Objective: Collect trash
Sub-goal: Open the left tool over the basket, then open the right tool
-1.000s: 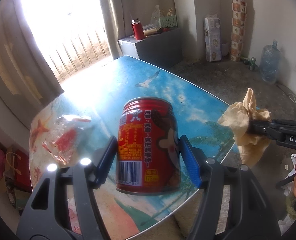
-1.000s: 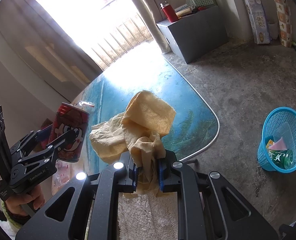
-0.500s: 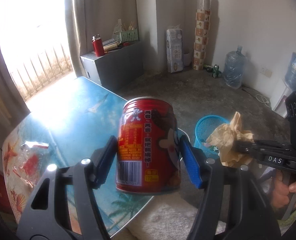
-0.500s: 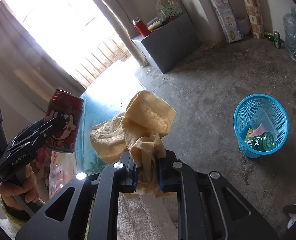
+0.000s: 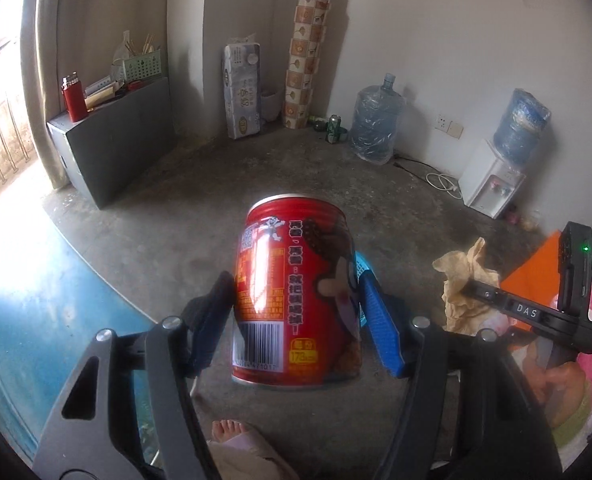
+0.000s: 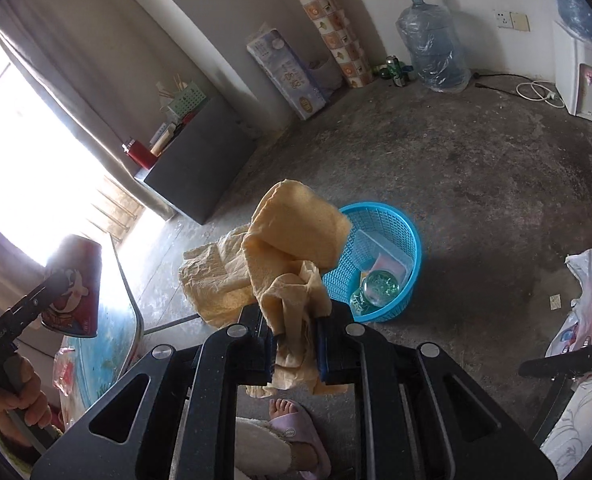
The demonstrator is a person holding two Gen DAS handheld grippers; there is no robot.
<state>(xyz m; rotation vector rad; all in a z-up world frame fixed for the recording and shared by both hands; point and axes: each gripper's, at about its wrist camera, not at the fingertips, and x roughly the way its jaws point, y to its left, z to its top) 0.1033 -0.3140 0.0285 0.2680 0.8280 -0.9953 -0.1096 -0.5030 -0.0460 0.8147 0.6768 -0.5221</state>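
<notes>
My left gripper [image 5: 296,312] is shut on a red drink can [image 5: 296,296], held upright in the air above the concrete floor. The can also shows at the left of the right wrist view [image 6: 76,284]. My right gripper [image 6: 296,344] is shut on a crumpled yellow-brown paper towel [image 6: 292,248], which also shows in the left wrist view [image 5: 462,276]. A blue plastic basket [image 6: 412,248] stands on the floor just beyond the towel, holding a green bottle and some wrappers. In the left wrist view only a sliver of the basket [image 5: 361,260] shows behind the can.
The blue picture-top table [image 5: 36,320] lies to the left, with a plastic wrapper [image 6: 62,368] near its edge. A grey cabinet [image 5: 116,140], water jugs [image 5: 376,120], a dispenser [image 5: 492,188] and a white plastic bag [image 6: 588,312] stand around. The person's slippered foot [image 6: 292,428] is below.
Both grippers have swung right, away from the table and over the floor toward the blue basket. The can and the towel stay gripped.
</notes>
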